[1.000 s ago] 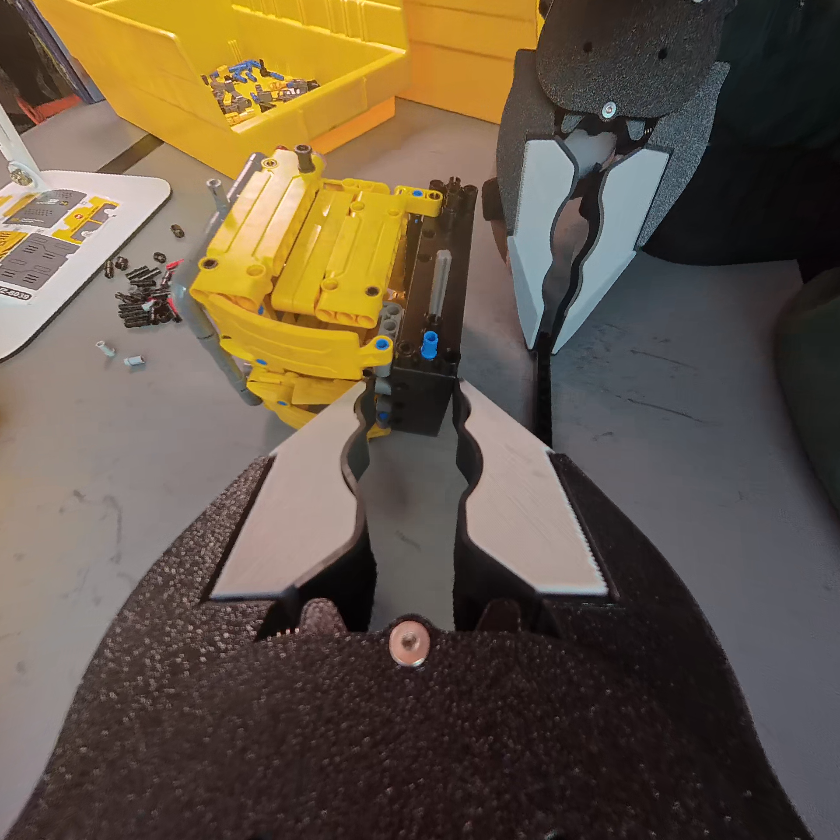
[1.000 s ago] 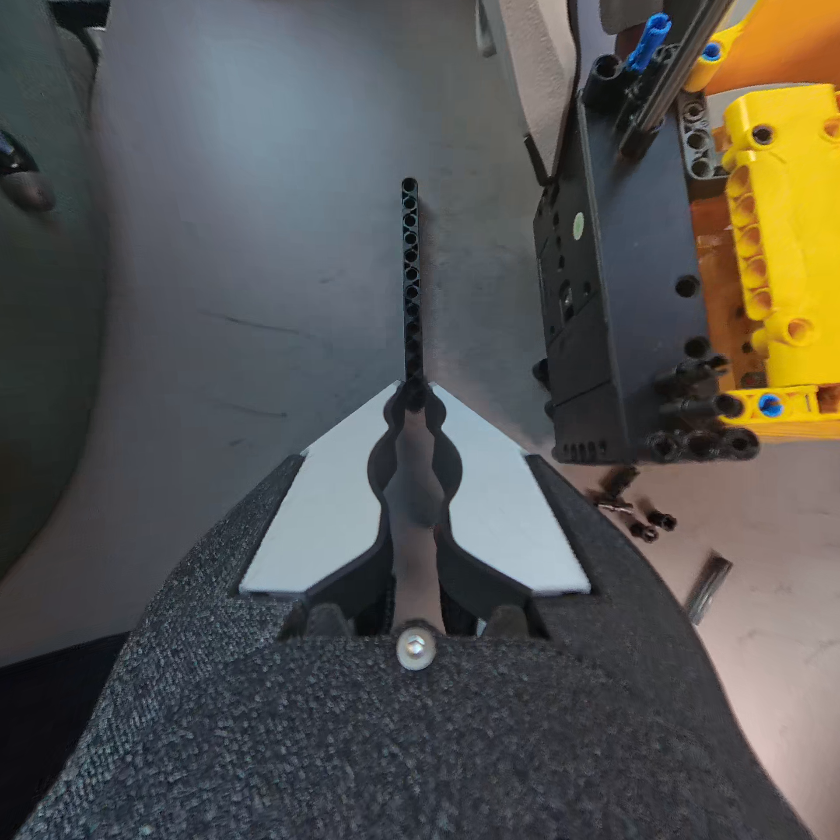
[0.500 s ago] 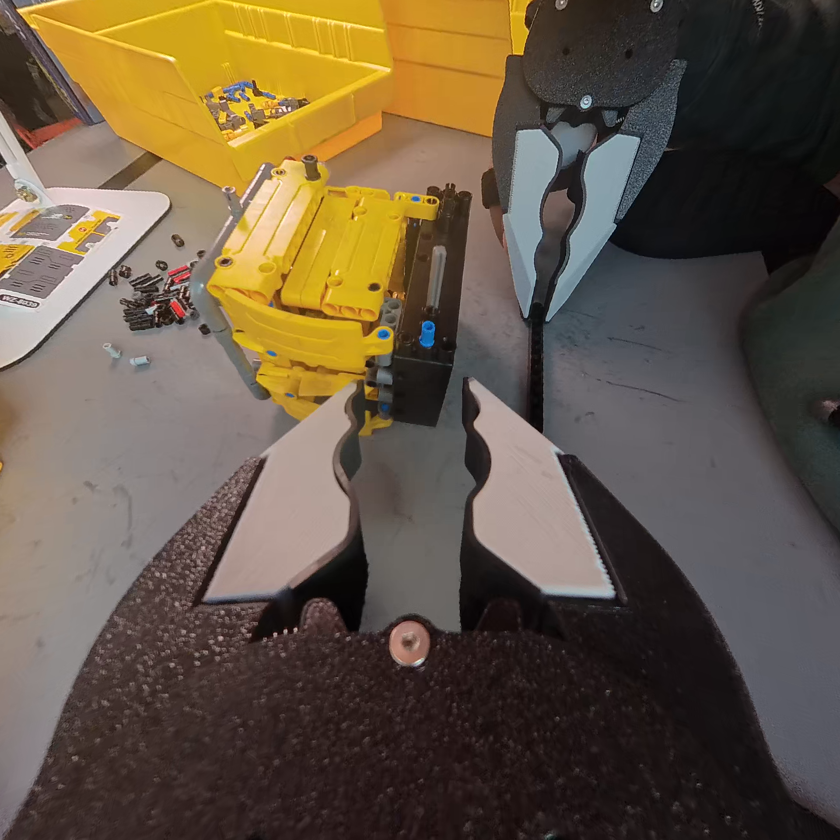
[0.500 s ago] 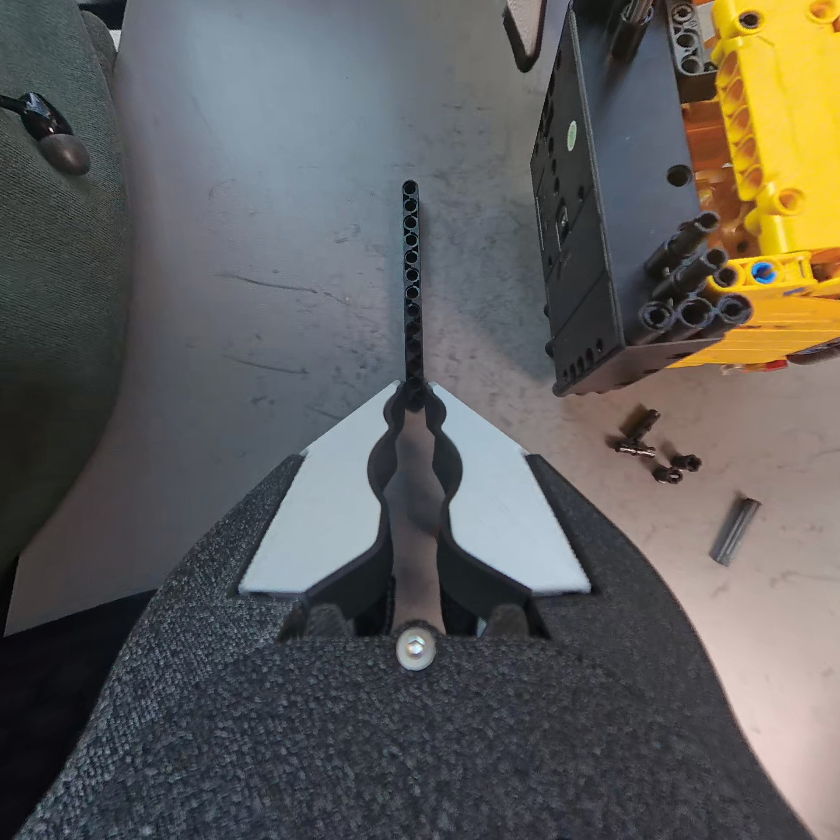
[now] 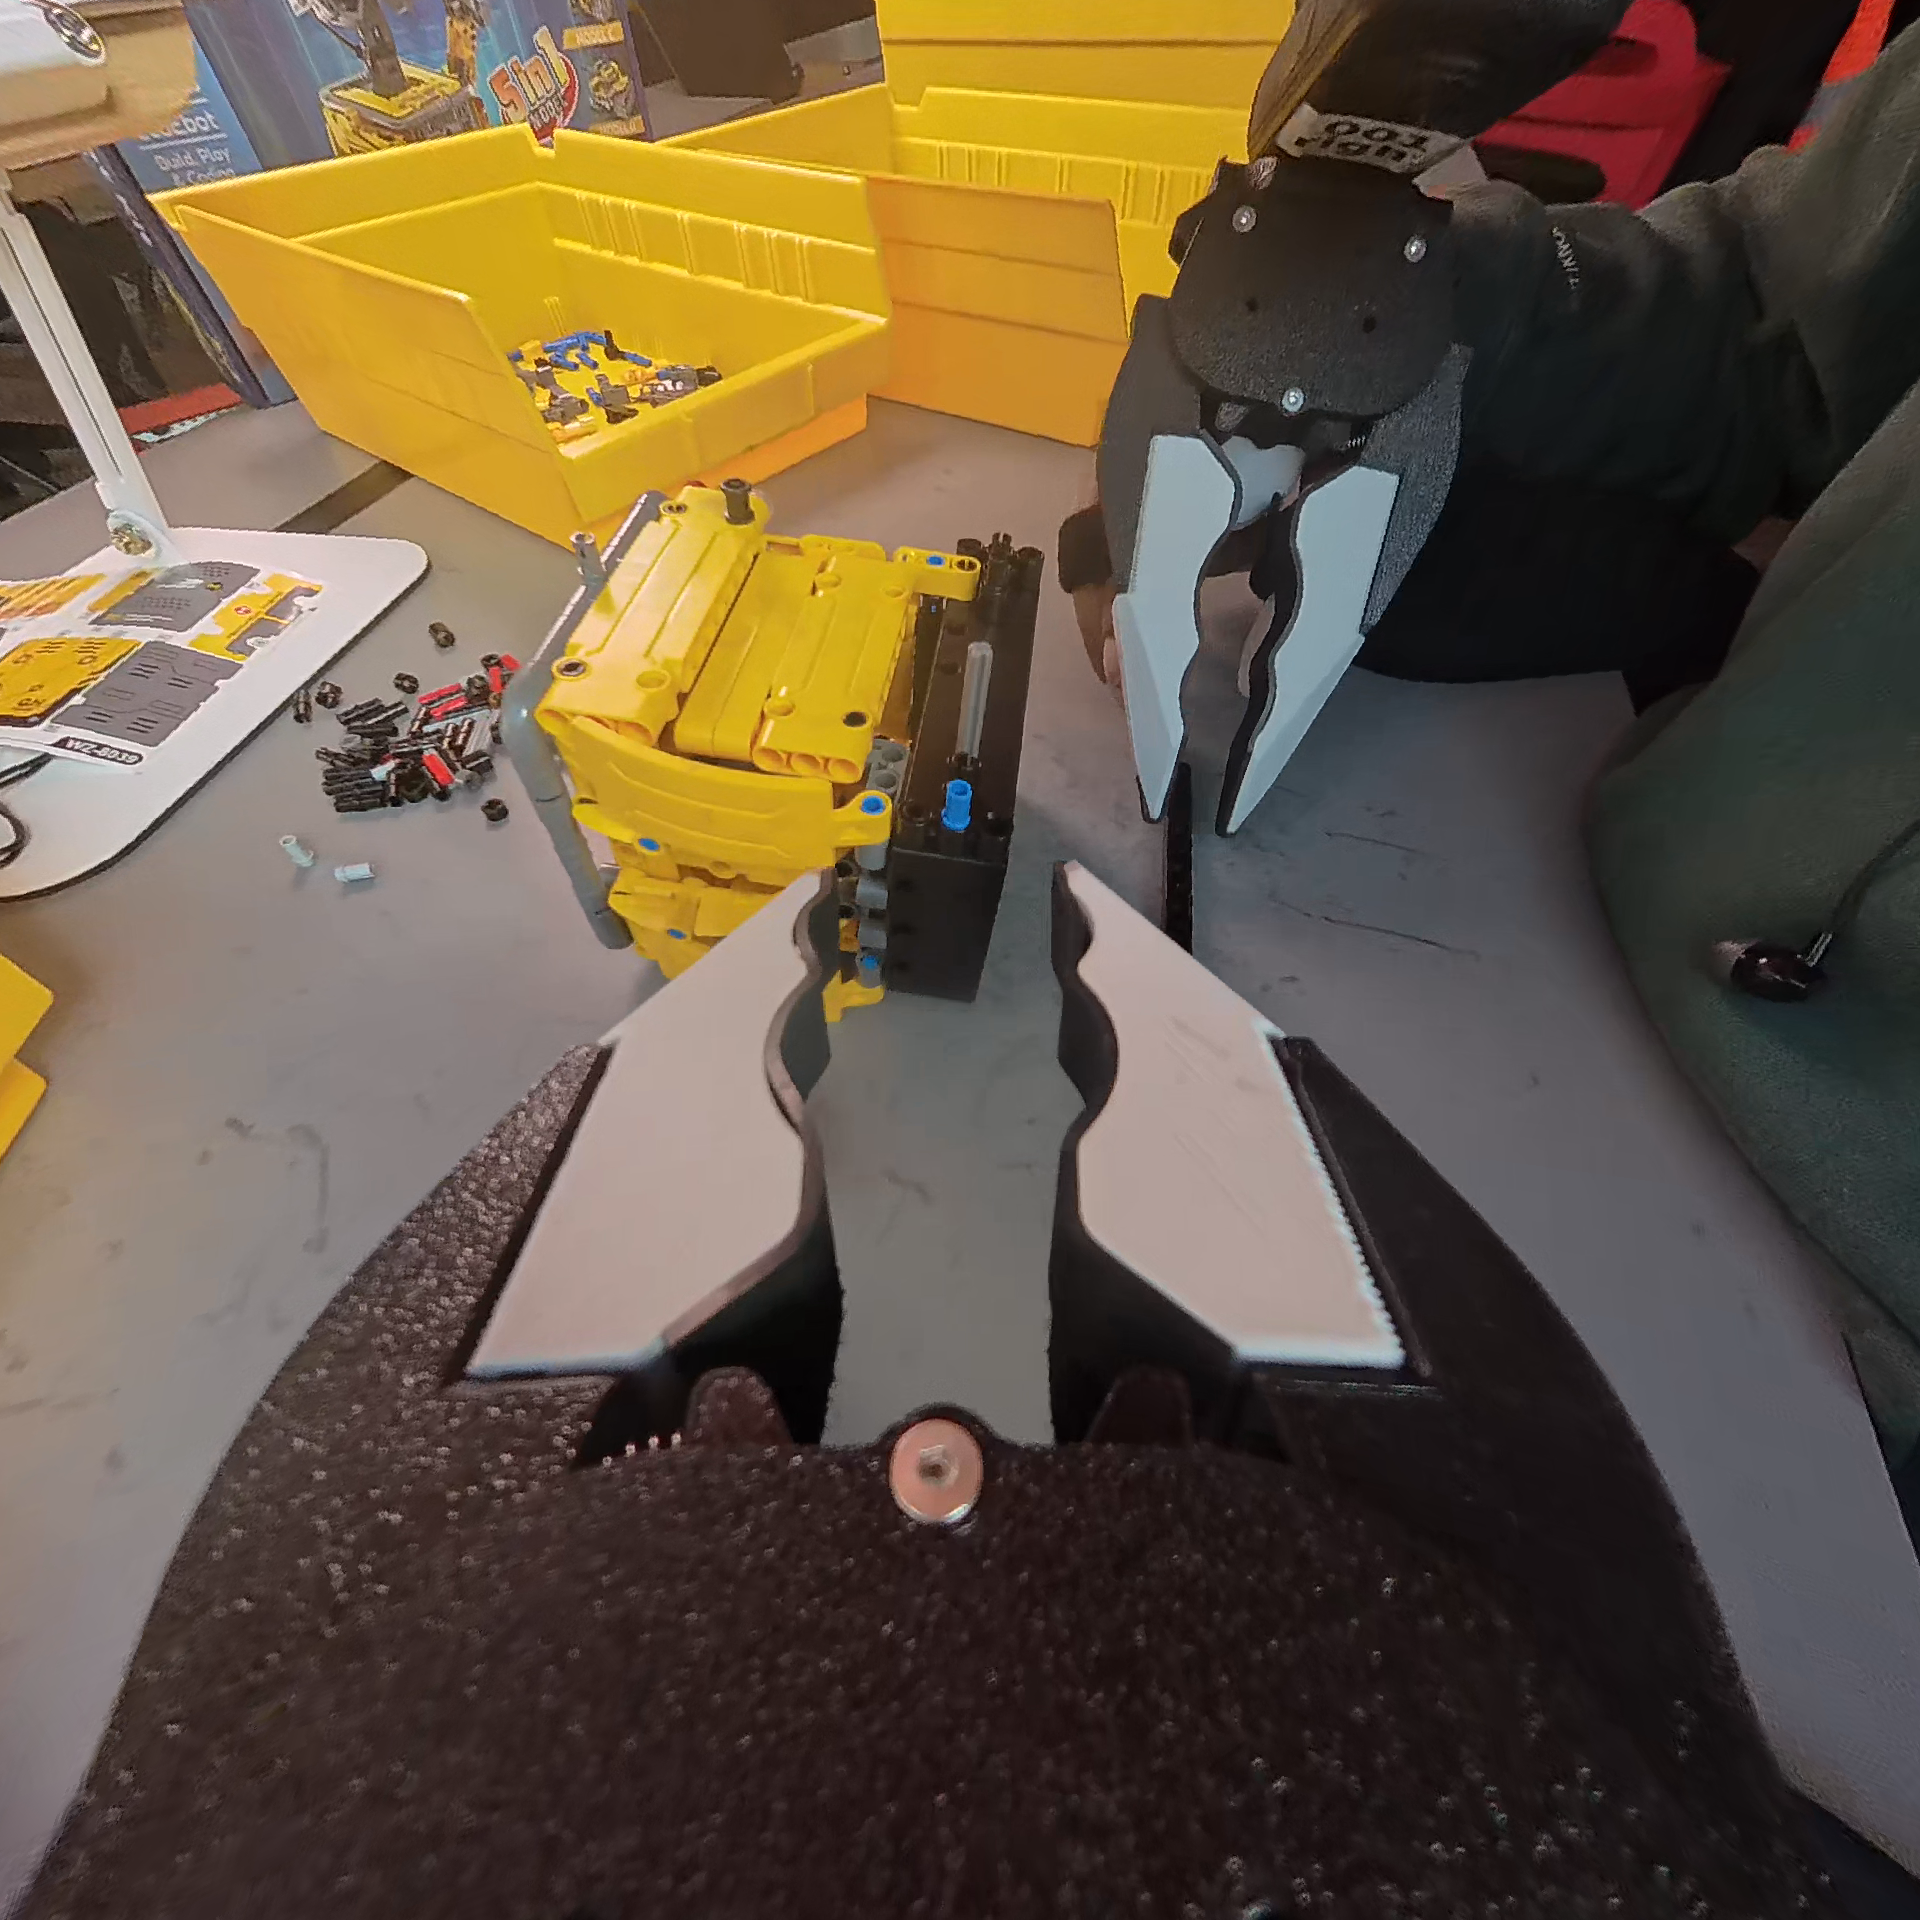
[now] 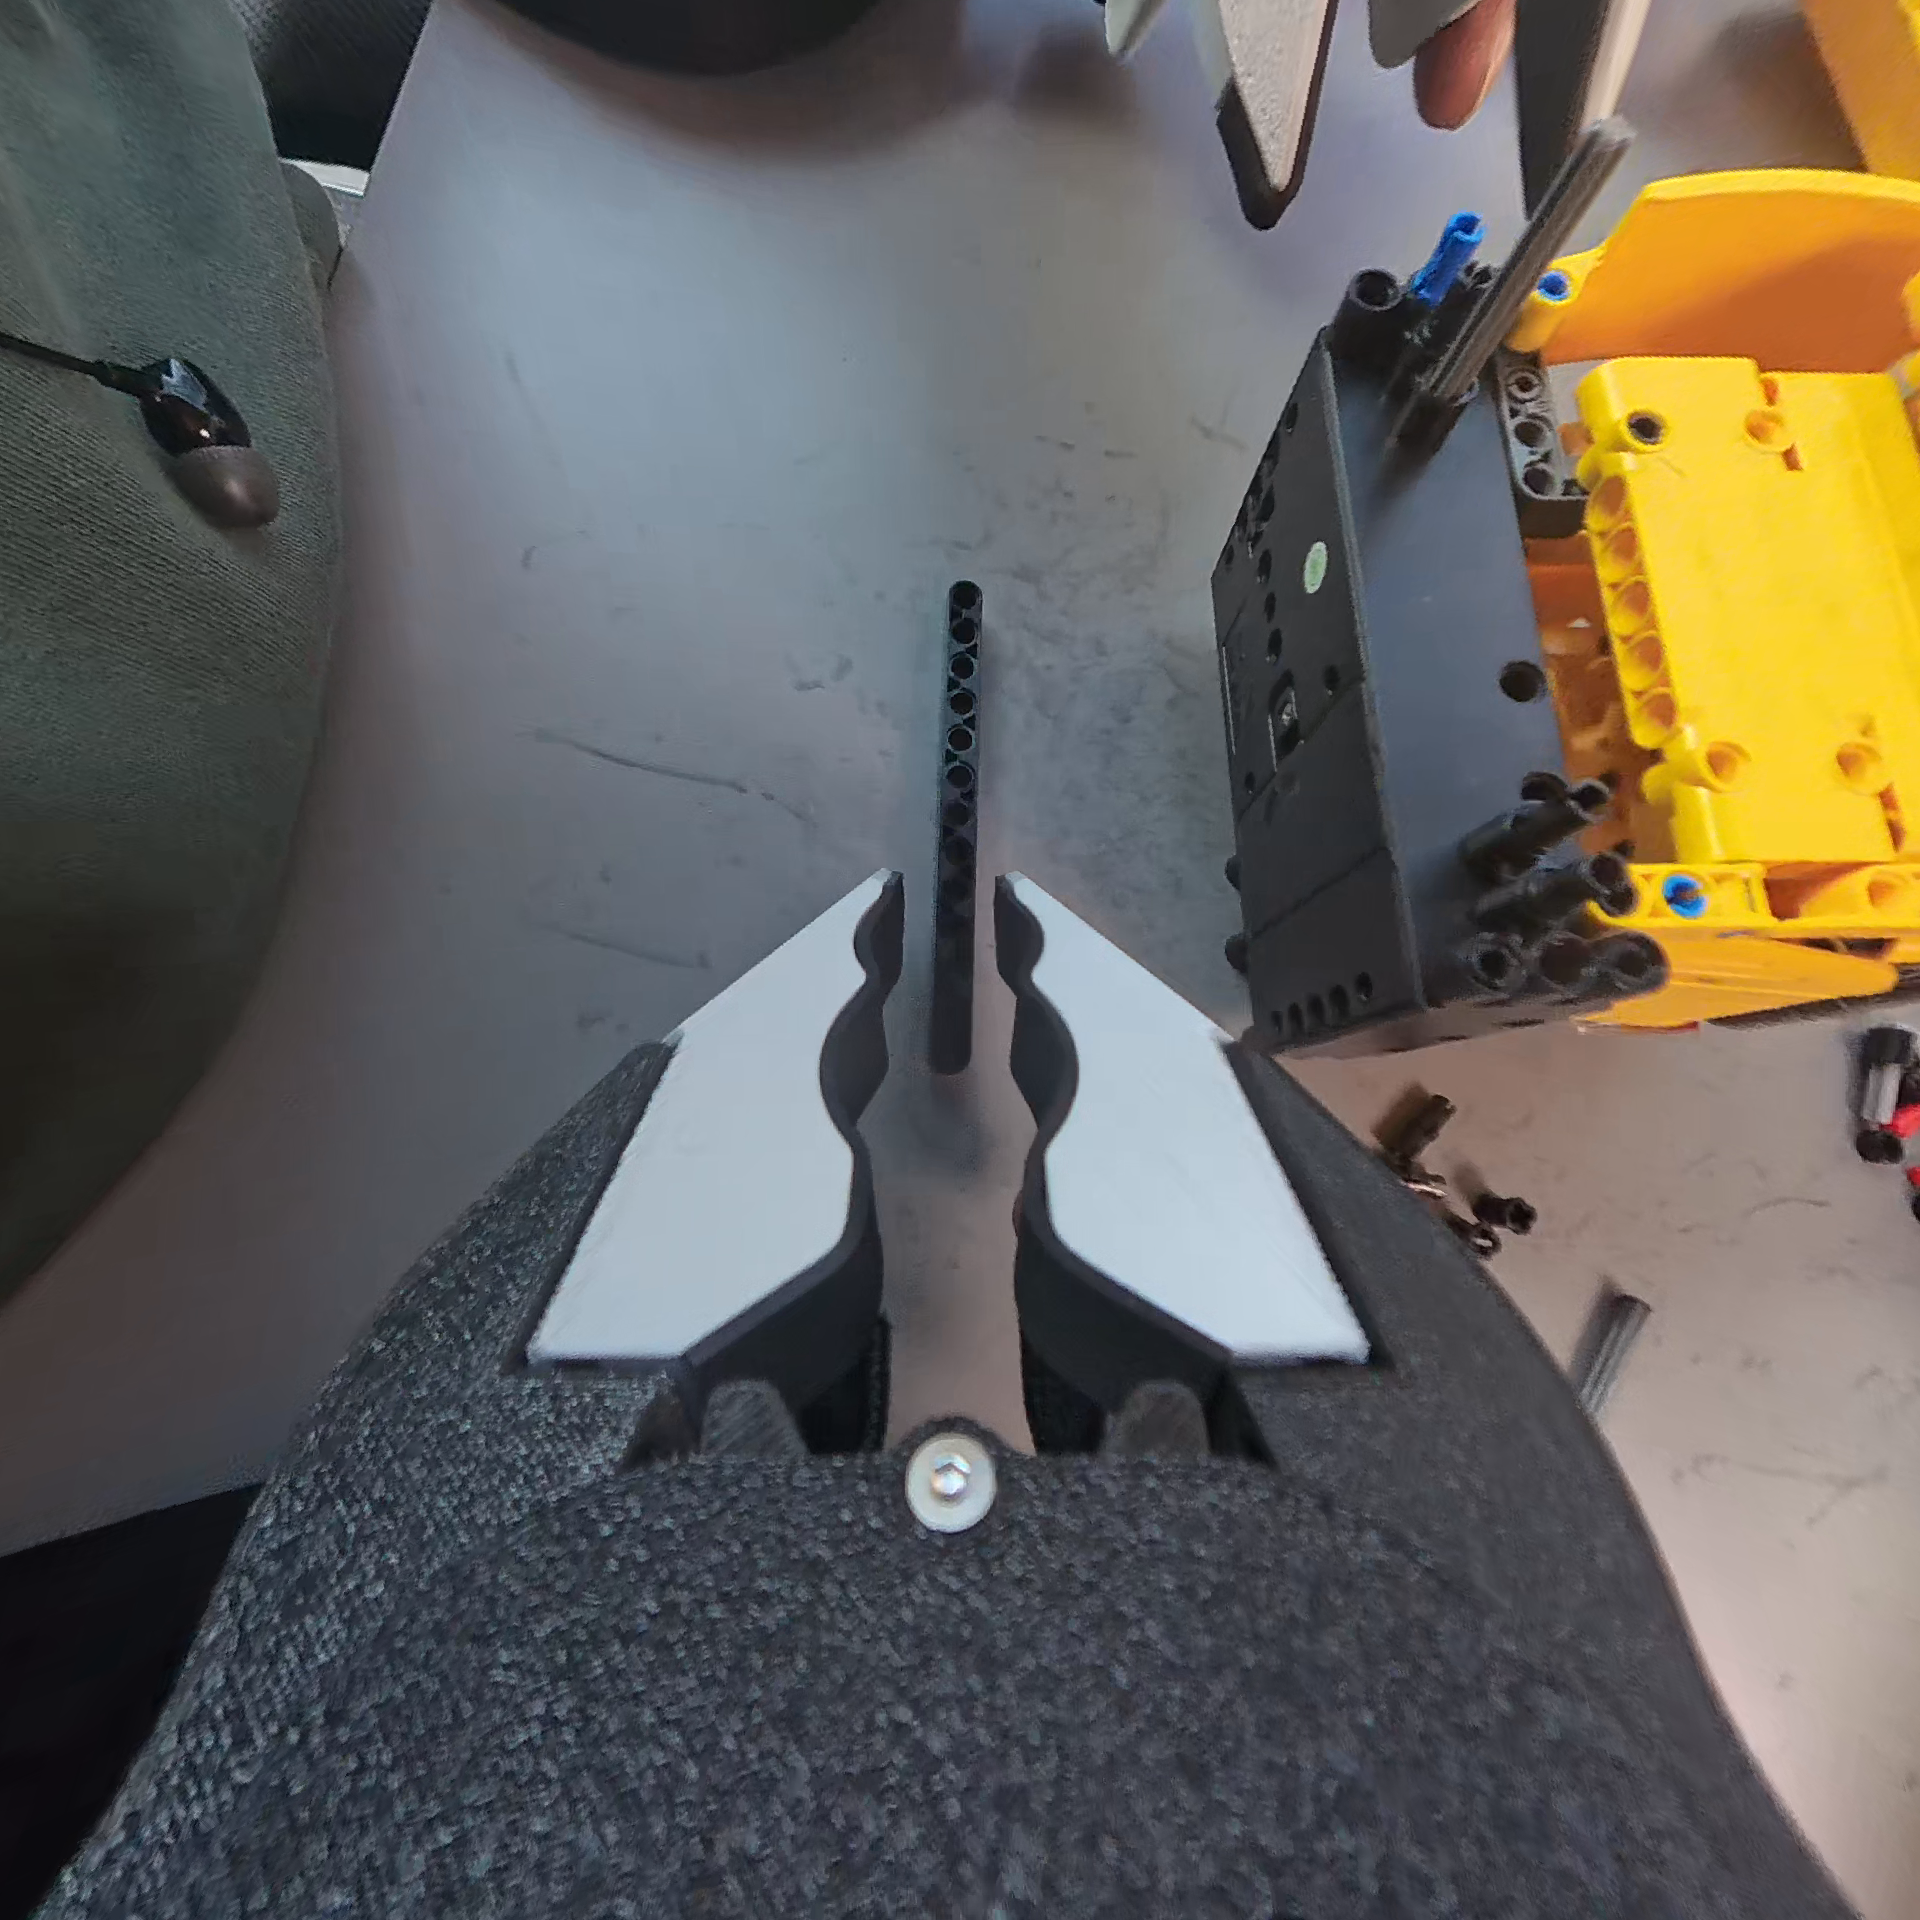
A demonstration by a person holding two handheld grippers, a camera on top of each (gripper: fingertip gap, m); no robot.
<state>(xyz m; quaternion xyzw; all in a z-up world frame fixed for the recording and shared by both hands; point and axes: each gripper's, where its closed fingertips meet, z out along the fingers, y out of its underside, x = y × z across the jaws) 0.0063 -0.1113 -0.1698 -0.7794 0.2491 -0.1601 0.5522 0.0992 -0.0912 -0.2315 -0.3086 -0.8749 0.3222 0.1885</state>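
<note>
Two grippers, both empty. My right gripper (image 6: 948, 881) stands slightly parted around a black holed beam (image 6: 958, 790) lying flat on the table (image 6: 644, 436), not pinching. My left gripper (image 5: 940, 883) gapes wide, just short of the yellow-and-black block model (image 5: 790, 738).

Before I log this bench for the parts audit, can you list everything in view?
Brick model: one, yellow with a black block on its right side, mid-table.
Black holed beam: one, lying on the table between the right gripper's open fingers, untouched.
Loose pins: a small pile, black and red, left of the model.
Yellow bins: several, behind the model; the nearest one holds small parts.
Instruction sheet: one, on a white stand base, far left.
Table: one, grey.
Left gripper: open, empty, just short of the model.
Right gripper: open, straddling the beam.
</note>
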